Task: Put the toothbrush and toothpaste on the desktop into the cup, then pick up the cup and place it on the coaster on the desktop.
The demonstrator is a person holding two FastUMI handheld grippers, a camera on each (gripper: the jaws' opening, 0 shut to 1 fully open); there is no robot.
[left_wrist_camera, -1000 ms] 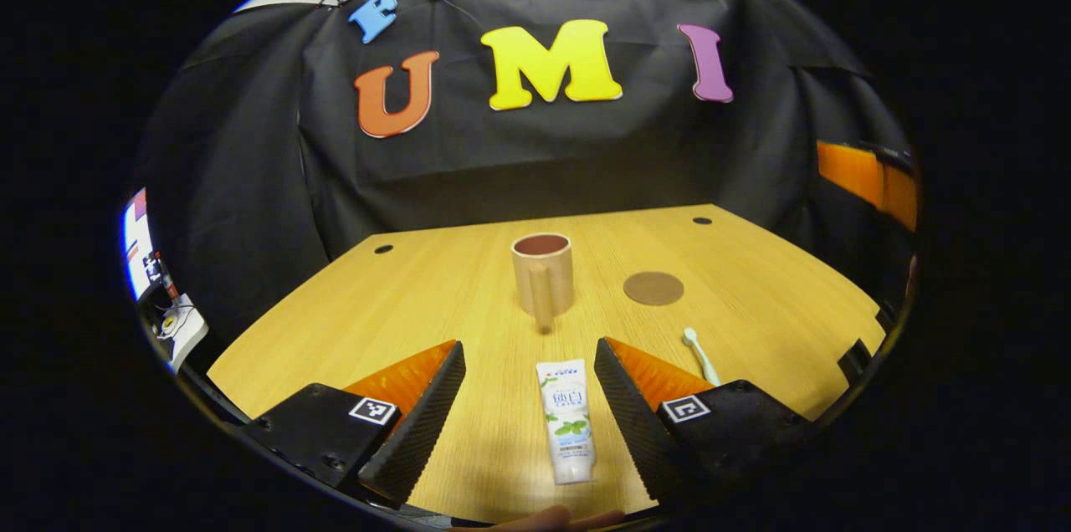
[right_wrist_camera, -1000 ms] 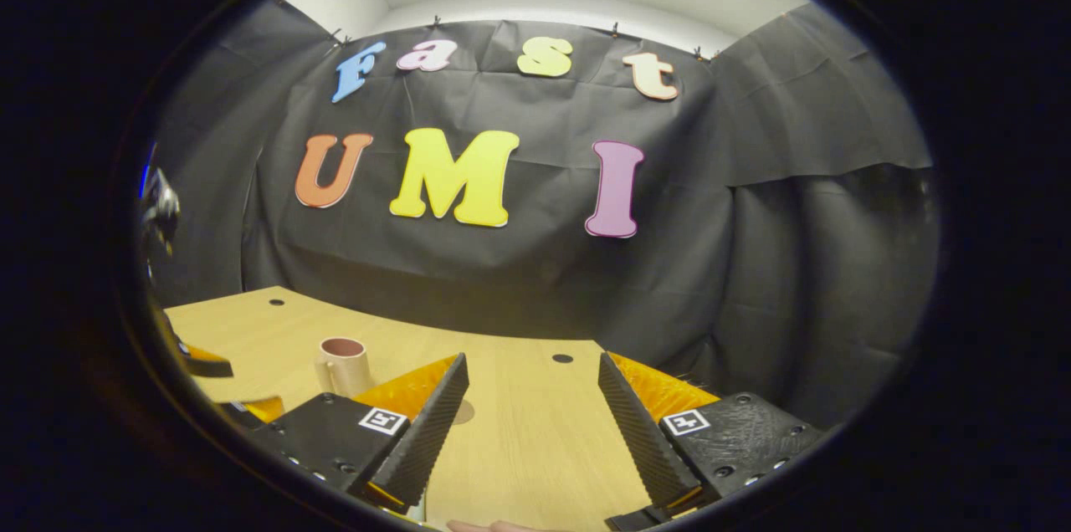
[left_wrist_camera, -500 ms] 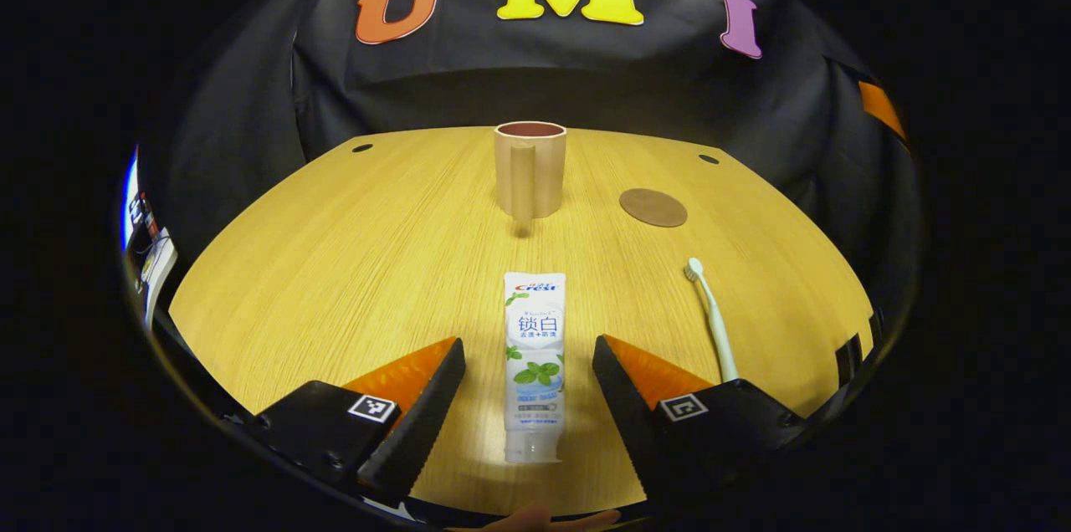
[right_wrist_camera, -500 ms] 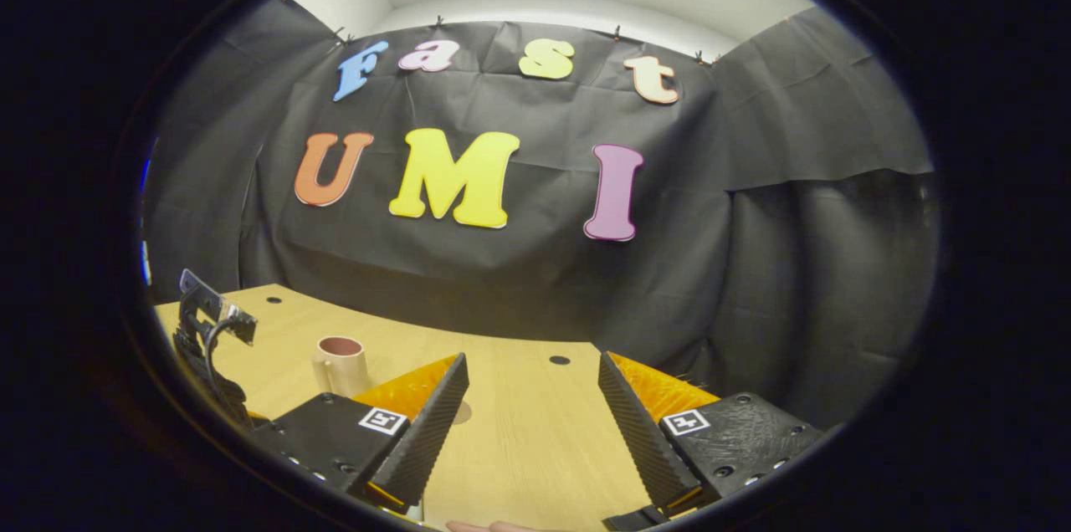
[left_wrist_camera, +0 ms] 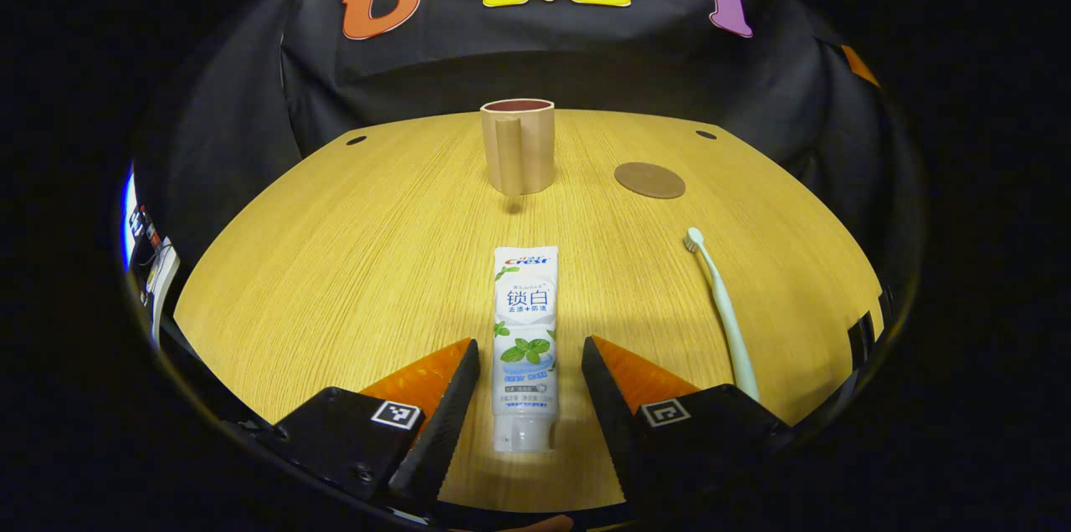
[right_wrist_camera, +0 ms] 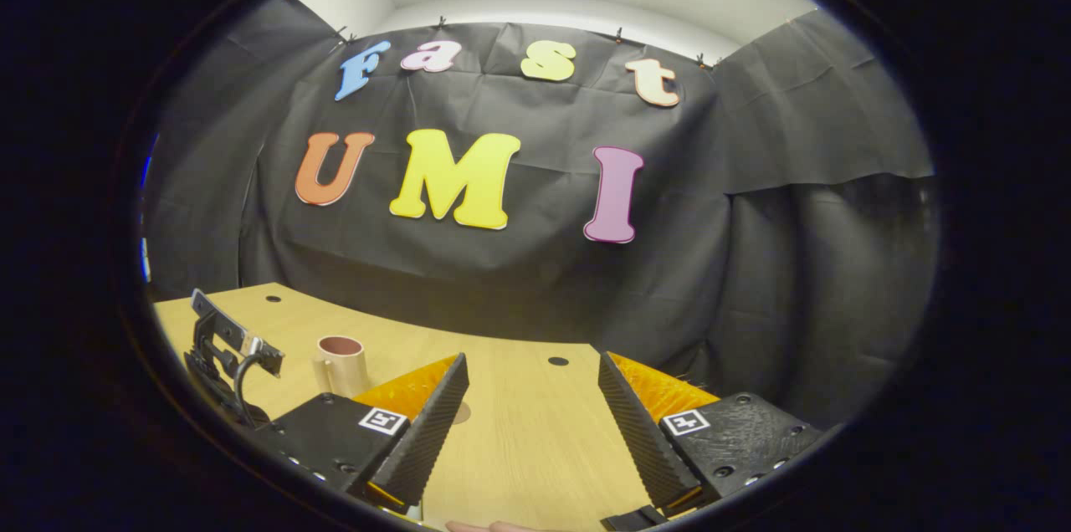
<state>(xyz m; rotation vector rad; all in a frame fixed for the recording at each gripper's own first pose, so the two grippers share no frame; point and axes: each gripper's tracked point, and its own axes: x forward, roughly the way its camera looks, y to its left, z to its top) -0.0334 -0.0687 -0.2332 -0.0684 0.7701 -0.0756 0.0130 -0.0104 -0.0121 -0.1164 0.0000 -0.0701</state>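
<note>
Toothpaste (left_wrist_camera: 525,340) flat on bench (left_wrist_camera: 335,264), cap end between the fingers of the wide-open left claw (left_wrist_camera: 527,398), not gripped. Cup (left_wrist_camera: 518,145) at 12 o'clock from it, coaster (left_wrist_camera: 649,180) at 1, toothbrush (left_wrist_camera: 719,306) at 3. Right claw (right_wrist_camera: 533,423) wide open, empty, above the bench.

Toothpaste (left_wrist_camera: 525,340) flat, cap nearest – toothbrush (left_wrist_camera: 721,303) right; tan cup (left_wrist_camera: 518,145) upright, brown coaster (left_wrist_camera: 649,180) beside.
</note>
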